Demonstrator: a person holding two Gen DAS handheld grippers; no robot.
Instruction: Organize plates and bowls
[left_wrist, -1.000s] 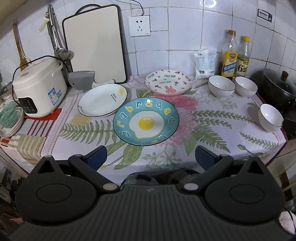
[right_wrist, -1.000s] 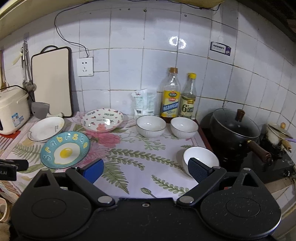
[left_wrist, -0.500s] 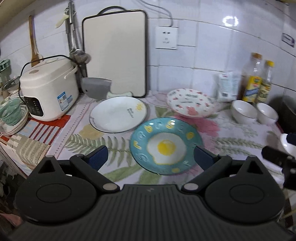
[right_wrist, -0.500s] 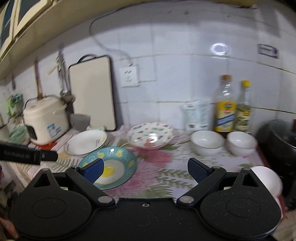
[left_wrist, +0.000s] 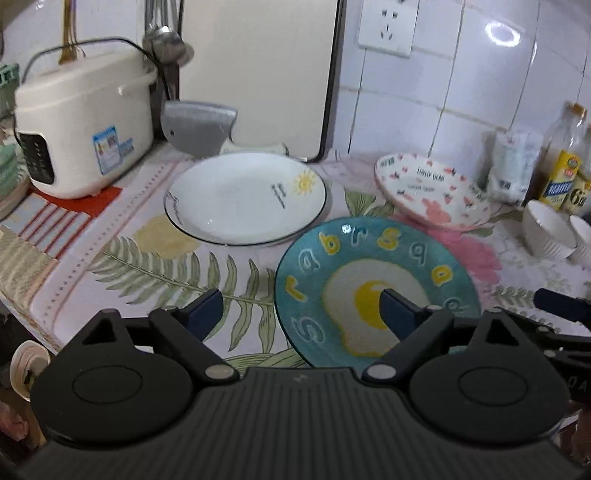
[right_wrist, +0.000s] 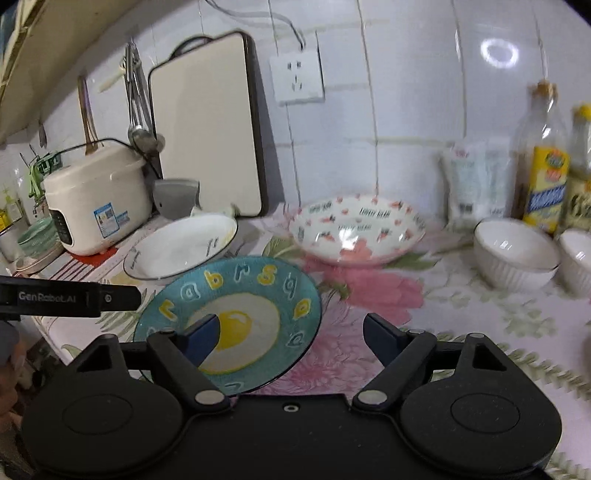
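Observation:
A teal plate with a fried-egg picture (left_wrist: 373, 266) (right_wrist: 255, 291) lies at the counter's front. Behind it to the left is a white plate with a sun (left_wrist: 243, 199) (right_wrist: 181, 251). Behind it to the right is a white dish with red hearts (left_wrist: 432, 195) (right_wrist: 358, 229). Two white bowls (right_wrist: 513, 258) (left_wrist: 546, 232) stand at the right. My left gripper (left_wrist: 301, 312) is open and empty, low over the teal plate's left edge. My right gripper (right_wrist: 291, 332) is open and empty, over the teal plate's right edge.
A white rice cooker (left_wrist: 81, 125) stands at the left on a red mat. A cutting board (left_wrist: 258, 70) and a cleaver (left_wrist: 199, 125) lean on the tiled wall. Oil bottles (right_wrist: 543, 158) and a white packet (right_wrist: 472, 184) stand at the back right.
Both grippers have moved forward and down toward the teal plate. The right one also swung left, away from the pot and the near bowl. Both stay open.

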